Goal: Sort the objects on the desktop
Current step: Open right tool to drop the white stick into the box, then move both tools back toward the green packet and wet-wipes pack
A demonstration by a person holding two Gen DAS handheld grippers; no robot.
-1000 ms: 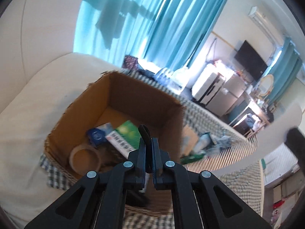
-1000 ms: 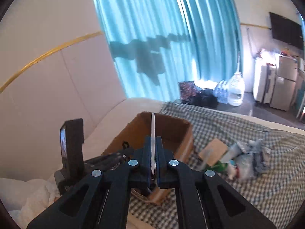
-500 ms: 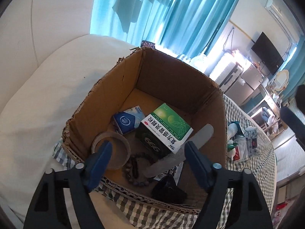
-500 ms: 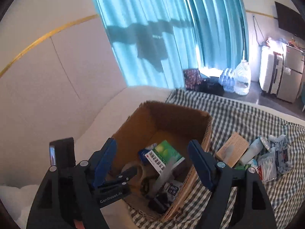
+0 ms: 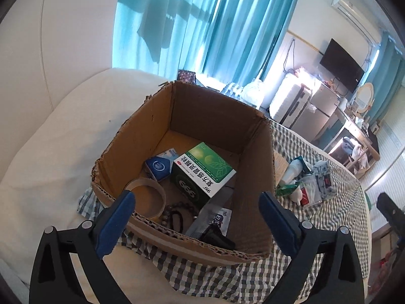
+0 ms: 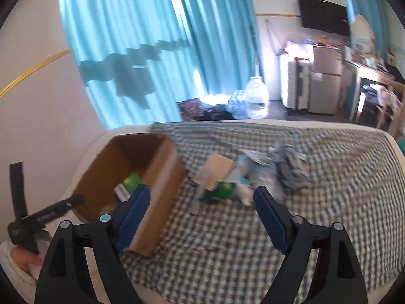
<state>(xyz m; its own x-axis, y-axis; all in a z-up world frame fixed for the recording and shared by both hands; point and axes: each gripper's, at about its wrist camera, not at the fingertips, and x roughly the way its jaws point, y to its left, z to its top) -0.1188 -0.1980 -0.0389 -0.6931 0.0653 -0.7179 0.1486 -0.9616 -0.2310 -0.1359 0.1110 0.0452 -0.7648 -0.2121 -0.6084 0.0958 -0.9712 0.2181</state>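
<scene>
Hovering over corrugated cardboard box [image 5: 141, 136] on checked cloth [image 5: 329, 217], left gripper [image 5: 196, 209] jaws opening, empty, glossy green carton [image 5: 205, 169] lying inside below, right gripper [image 6: 201, 206] opening, empty, facing blurry clutter pile [image 6: 253, 174]

Cardboard box [image 5: 141, 136] mouth clear — floor cluttered

Sunlit teal curtains [image 5: 202, 25], white wall, wall-mounted TV [image 5: 341, 63], fridge [image 6: 325, 86].

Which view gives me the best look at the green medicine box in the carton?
The left wrist view: the green medicine box lies in full view inside the cardboard carton, print readable. The right wrist view is blurred; only the box's corner shows above the carton wall.
</scene>
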